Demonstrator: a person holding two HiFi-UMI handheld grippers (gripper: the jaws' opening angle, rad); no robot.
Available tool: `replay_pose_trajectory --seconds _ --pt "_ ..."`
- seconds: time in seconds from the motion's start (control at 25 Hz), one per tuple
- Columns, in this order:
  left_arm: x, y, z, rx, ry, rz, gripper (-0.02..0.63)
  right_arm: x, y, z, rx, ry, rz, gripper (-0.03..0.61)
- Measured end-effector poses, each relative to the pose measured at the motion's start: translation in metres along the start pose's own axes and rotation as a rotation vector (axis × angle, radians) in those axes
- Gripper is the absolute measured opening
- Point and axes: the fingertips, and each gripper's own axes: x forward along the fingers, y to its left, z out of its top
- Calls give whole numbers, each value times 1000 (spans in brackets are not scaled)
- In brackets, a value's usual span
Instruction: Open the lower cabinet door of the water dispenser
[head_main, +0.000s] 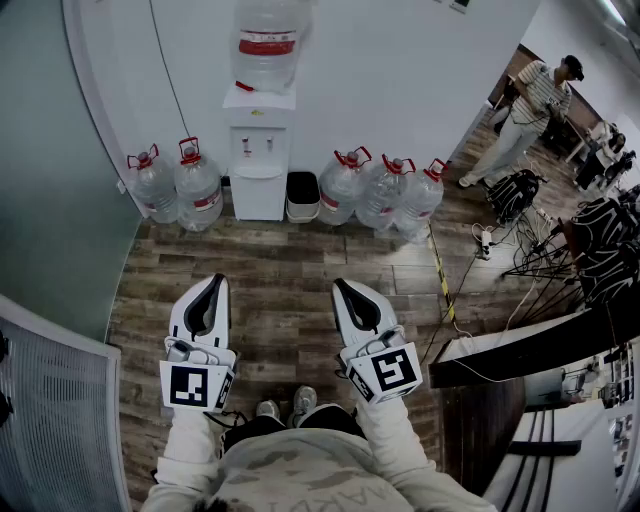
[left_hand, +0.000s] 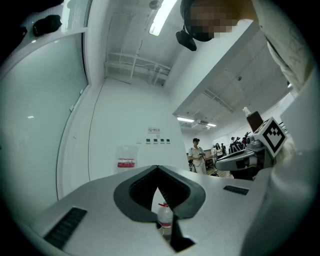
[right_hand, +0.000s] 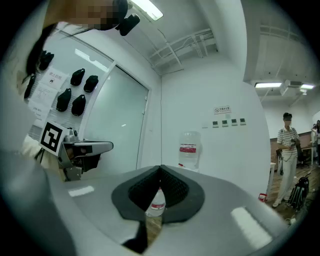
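Pressed together at the tips and pinching nothing on both left gripper (head_main: 215, 283) and right gripper (head_main: 341, 288), side by side over the wood floor (head_main: 290, 255), well apart from the water dispenser (head_main: 258, 140) at the far wall, lower cabinet door (head_main: 258, 197) shut, water jugs (head_main: 198, 188) left and right.

— Can you make out the lower cabinet door (head_main: 258, 200) on the water dispenser (head_main: 258, 150)?
— Only from my head view, and it's too small there to tell a handle or seam. The top bottle (head_main: 267, 45) is cut off by the upper edge.
— And along the tools?
— My left tool (left_hand: 158, 169) and right tool (right_hand: 160, 168) each hide most of the dispenser; a floor bottle (left_hand: 165, 216) peeks through.
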Motion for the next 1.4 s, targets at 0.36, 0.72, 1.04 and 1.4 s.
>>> replay_pose_trajectory --seconds 0.36,0.72,1.04,1.4 --pt "8 2 -3 0 -2 10 3 8 -6 -4 1 -2 9 9" --pt "29 6 -11 8 -3 34 3 25 -29 -10 47 -33 33 9" --pt "62 -4 -19 19 0 64 3 42 -60 -19 52 -38 83 9" --pt "110 -4 -35 25 6 62 3 70 -97 -35 63 -26 101 9"
